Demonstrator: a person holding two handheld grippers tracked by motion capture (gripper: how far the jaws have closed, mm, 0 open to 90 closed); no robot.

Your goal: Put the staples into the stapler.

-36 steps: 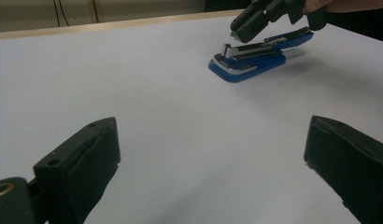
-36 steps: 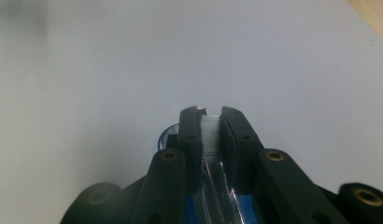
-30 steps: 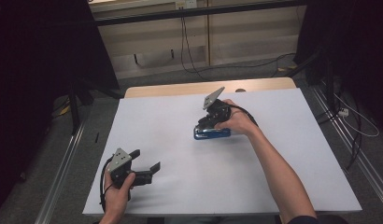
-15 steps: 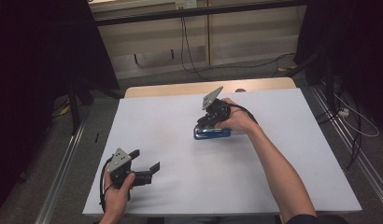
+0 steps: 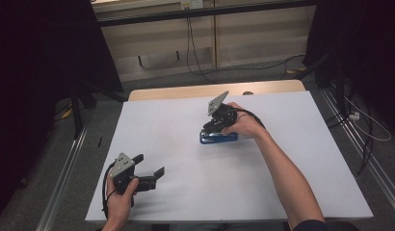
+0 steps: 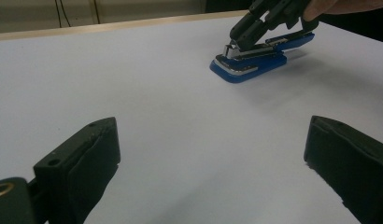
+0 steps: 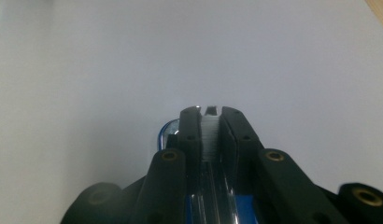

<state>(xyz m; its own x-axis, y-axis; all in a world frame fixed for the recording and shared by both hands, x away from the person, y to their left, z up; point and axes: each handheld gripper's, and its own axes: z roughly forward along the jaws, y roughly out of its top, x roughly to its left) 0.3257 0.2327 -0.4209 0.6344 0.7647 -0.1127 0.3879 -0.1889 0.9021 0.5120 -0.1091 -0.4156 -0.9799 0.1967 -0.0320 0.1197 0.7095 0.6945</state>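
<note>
A blue stapler (image 5: pixel 221 138) with a silver metal arm lies on the white table top (image 5: pixel 171 120), right of the middle. My right gripper (image 5: pixel 209 129) comes down on its left end, shut on the stapler's metal upper arm. In the left gripper view the stapler (image 6: pixel 249 64) lies far ahead, with the right gripper (image 6: pixel 235 42) pinching its raised front. Between the right gripper's (image 7: pixel 210 114) closed jaws sits a thin pale strip, with the stapler's blue body (image 7: pixel 164 132) beneath. My left gripper (image 5: pixel 150 164) rests near the front left edge, open and holding nothing, also (image 6: pixel 213 140).
A bare wooden strip (image 5: pixel 186 91) runs along the table's far edge. Beyond it are cables (image 5: pixel 195 57) on the floor and a wooden wall panel. Metal rails (image 5: pixel 65 168) flank the table on both sides.
</note>
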